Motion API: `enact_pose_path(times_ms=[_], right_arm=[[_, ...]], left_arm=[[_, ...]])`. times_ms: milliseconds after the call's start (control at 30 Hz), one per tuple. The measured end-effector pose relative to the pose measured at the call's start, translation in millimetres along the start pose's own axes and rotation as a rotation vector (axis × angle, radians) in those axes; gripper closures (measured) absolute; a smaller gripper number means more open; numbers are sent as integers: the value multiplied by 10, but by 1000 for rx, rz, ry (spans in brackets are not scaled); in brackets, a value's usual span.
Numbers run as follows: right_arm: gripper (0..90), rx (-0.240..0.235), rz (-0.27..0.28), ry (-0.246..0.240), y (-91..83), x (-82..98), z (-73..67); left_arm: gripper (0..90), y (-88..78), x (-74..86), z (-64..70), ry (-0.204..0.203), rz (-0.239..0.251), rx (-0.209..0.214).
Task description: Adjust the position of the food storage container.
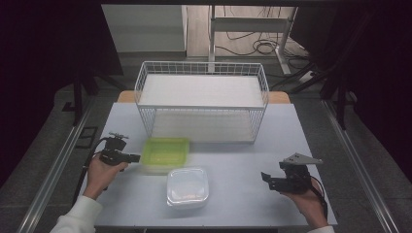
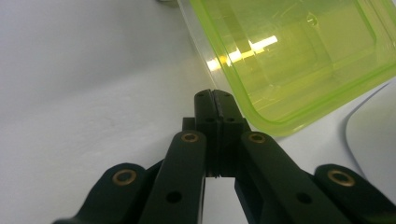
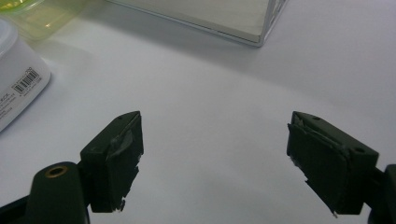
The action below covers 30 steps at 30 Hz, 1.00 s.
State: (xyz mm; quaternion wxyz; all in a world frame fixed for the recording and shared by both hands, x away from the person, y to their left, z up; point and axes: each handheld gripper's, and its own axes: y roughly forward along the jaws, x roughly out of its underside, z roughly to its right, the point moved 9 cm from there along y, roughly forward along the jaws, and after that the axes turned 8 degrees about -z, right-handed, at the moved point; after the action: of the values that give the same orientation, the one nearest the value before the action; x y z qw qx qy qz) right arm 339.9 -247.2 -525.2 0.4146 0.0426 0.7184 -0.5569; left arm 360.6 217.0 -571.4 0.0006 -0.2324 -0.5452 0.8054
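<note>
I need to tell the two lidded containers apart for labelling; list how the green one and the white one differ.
The green container has a translucent yellow-green lid; the white container is whitish and cloudy. The green one lies farther back, close to the wire basket; the white one sits nearer the person. The shut left tongs are right at the green one's edge; nothing is beside the white one. Both are shallow, rounded-corner plastic boxes resting flat on the table.

Glossy translucent green plastic container (image 2: pixel 299 56) on matt white table (image 2: pixel 84 93)
</note>
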Motion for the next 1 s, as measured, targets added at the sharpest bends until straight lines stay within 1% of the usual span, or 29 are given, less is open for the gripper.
enact_pose_path(times_ms=[67,133,200,233,267,300,333,367,400,433,467,500,533,567,600,633,667,733,767,800,900,933,1000], right_arm=[[189,-1,-2,-3,3,0,-7],[189,-1,-2,-3,3,-2,-9],[188,-1,-2,-4,3,-1,-10],[188,-1,-3,-5,5,0,-10],[188,-2,-3,-7,10,2,-11],[188,-2,-3,-7,10,2,-11],[188,-2,-3,-7,10,2,-11],[189,-3,-3,-7,4,0,-10],[188,-3,-2,-6,1,-1,-9],[188,-4,0,-5,-1,-3,-9],[188,-4,0,-5,-1,-3,-9],[188,-3,1,-6,-2,-2,-5],[188,-3,1,-6,-2,-2,-5],[188,-4,0,-7,-1,0,-5],[188,-6,-1,-7,-1,1,-6],[188,-6,-1,-7,-1,1,-6],[188,-8,-1,-9,-1,-1,-10],[188,-9,-1,-10,-1,-2,-13],[189,-9,-2,-11,-1,-2,-13],[188,-8,-2,-13,-2,-1,-13],[188,-9,-2,-11,-4,-2,-14],[188,-8,0,-11,-7,-5,-14],[188,-9,0,-11,-7,-5,-14]], left_arm=[[900,42,-21,62,4,-3,7],[900,55,-29,86,8,-4,12],[900,76,-47,122,16,-10,8],[900,88,-69,148,15,-8,7],[900,103,-103,197,26,-6,14],[900,103,-103,197,26,-6,14],[900,111,-123,224,33,-6,14],[900,137,-176,295,27,10,22],[900,137,-176,295,27,10,22],[900,143,-208,326,48,1,21],[900,143,-208,326,48,1,21],[900,163,-257,373,42,15,31],[900,163,-257,373,42,15,31],[900,187,-290,405,33,23,40],[900,191,-291,402,53,8,30],[900,191,-291,402,53,8,30],[900,209,-325,437,49,16,36],[900,216,-343,456,50,19,38],[900,222,-353,469,61,12,37],[900,249,-389,514,63,18,42],[900,269,-413,547,72,15,45],[900,288,-437,582,77,16,47],[900,297,-445,596,81,13,53]])
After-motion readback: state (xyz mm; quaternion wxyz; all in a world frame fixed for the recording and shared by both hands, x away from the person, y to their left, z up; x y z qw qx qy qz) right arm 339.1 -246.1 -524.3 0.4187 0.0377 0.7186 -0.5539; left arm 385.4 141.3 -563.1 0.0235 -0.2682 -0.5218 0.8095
